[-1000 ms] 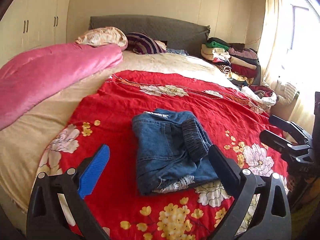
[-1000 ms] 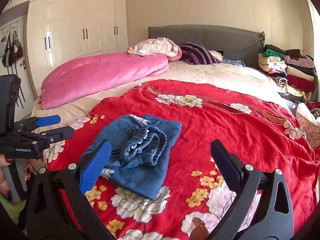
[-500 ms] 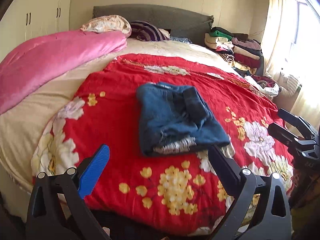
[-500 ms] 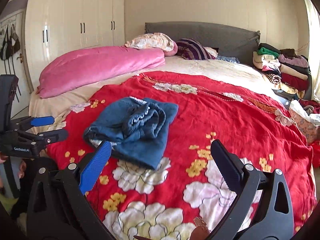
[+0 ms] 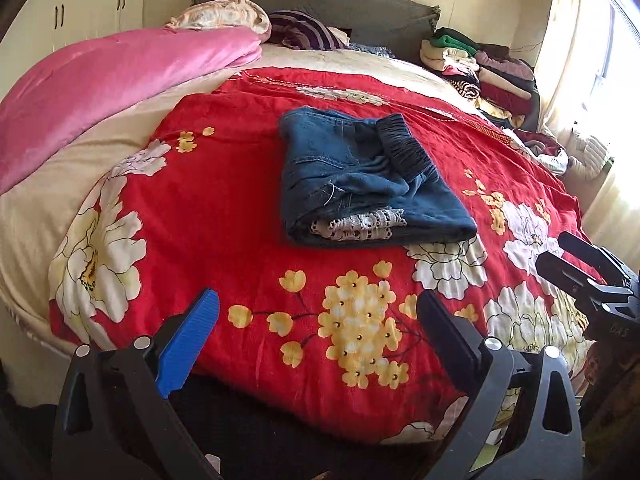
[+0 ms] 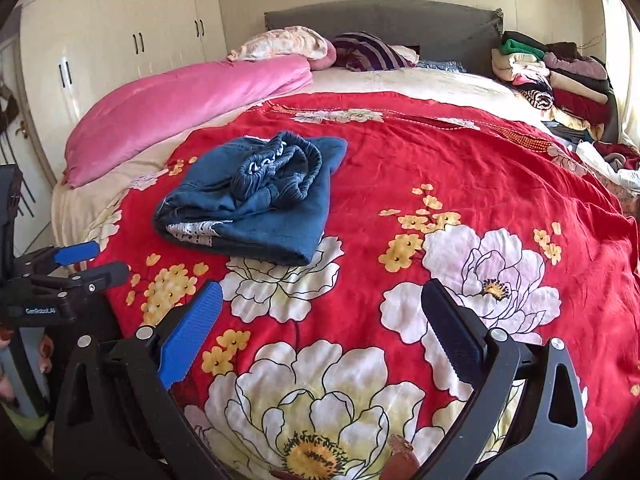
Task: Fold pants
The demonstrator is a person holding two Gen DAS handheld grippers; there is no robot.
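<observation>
Left hand-held gripper [image 5: 318, 320] and right hand-held gripper [image 6: 322, 312] both agape, empty, folded pants [image 5: 360, 184] on red blanket [image 5: 224, 208]

we cannot see inside the folded pants [image 5: 360, 184]; the clothes pile [image 6: 556, 76] is cut at the right edge.

**A lived-in bedroom at home**

A wide bed [image 6: 420, 80] with a grey padded headboard [image 6: 400, 20] fills the room. A red flowered blanket [image 6: 440, 168] is spread over it, with a rolled pink quilt [image 6: 180, 100] along one side and pillows [image 6: 368, 54] at the head. Cream wardrobe doors [image 6: 120, 40] with dark handles line the wall. A stack of folded clothes [image 6: 552, 76] sits beside the headboard, next to a sunlit curtain [image 5: 568, 60].
</observation>
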